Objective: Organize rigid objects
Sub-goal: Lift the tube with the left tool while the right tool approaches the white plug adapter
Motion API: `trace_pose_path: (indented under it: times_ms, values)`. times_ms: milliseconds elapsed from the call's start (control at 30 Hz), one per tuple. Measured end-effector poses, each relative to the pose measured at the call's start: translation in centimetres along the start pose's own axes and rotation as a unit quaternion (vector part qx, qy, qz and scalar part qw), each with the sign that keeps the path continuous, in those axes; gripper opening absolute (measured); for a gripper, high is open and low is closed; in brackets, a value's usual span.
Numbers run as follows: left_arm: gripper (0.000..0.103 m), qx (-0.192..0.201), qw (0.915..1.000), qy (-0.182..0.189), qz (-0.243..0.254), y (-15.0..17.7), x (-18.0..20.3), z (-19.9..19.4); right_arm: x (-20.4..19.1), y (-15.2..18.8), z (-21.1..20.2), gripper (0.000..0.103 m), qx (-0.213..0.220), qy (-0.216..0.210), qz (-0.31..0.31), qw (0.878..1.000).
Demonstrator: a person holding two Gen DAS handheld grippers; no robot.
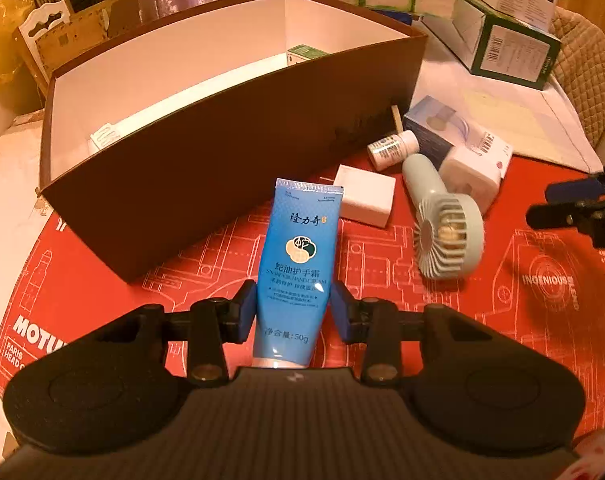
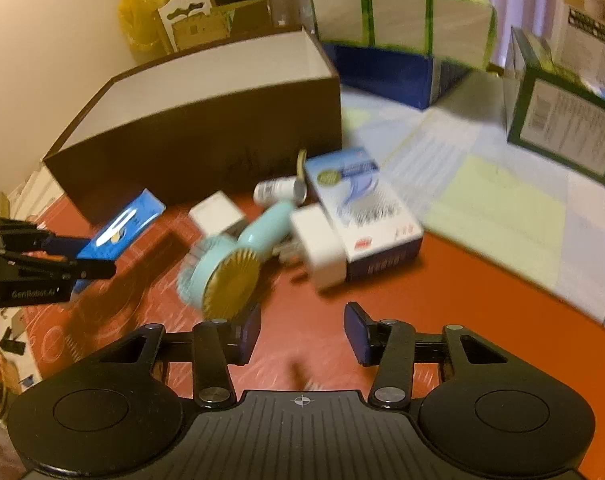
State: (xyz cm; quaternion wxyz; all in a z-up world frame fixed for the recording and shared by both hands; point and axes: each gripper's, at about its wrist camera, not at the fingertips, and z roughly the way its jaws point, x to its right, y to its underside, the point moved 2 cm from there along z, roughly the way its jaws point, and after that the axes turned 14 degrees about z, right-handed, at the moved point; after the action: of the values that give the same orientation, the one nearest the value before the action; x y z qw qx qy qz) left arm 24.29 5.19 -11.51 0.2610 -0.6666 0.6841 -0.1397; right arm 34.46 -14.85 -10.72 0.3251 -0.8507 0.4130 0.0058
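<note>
My left gripper (image 1: 293,312) is shut on a blue hand cream tube (image 1: 298,256) and holds it upright above the red mat, just in front of the brown box (image 1: 206,168). The tube also shows in the right wrist view (image 2: 120,228). My right gripper (image 2: 302,332) is open and empty, close to a pale green handheld fan (image 2: 230,268) lying on the mat. The fan also shows in the left wrist view (image 1: 442,220). The box holds a green carton (image 1: 304,54) and a white item (image 1: 104,138).
Beside the fan lie a white block (image 1: 365,196), a small white bottle (image 1: 392,149), a white adapter (image 2: 318,244) and a blue-white carton (image 2: 366,216). Green and white cartons (image 1: 510,44) stand on papers at the back right. A red mat (image 1: 502,320) covers the table.
</note>
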Motion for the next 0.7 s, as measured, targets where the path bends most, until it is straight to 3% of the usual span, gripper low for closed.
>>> trace_pose_path:
  times_ms: [233, 567, 700]
  values:
    - [0.034, -0.016, 0.9998, -0.004, -0.011, -0.9, -0.2, 1.2, 0.1, -2.3, 2.1, 0.042, 0.008, 0.012, -0.026, 1.000]
    - [0.034, -0.026, 0.9995, -0.007, -0.016, -2.1, -0.2, 2.2, -0.3, -2.5, 4.3, 0.037, 0.010, 0.020, -0.062, 0.998]
    - [0.034, -0.028, 0.9995, -0.006, -0.014, -2.3, 0.0, 2.5, -0.5, -2.5, 4.8, 0.026, 0.015, 0.024, -0.076, 0.997]
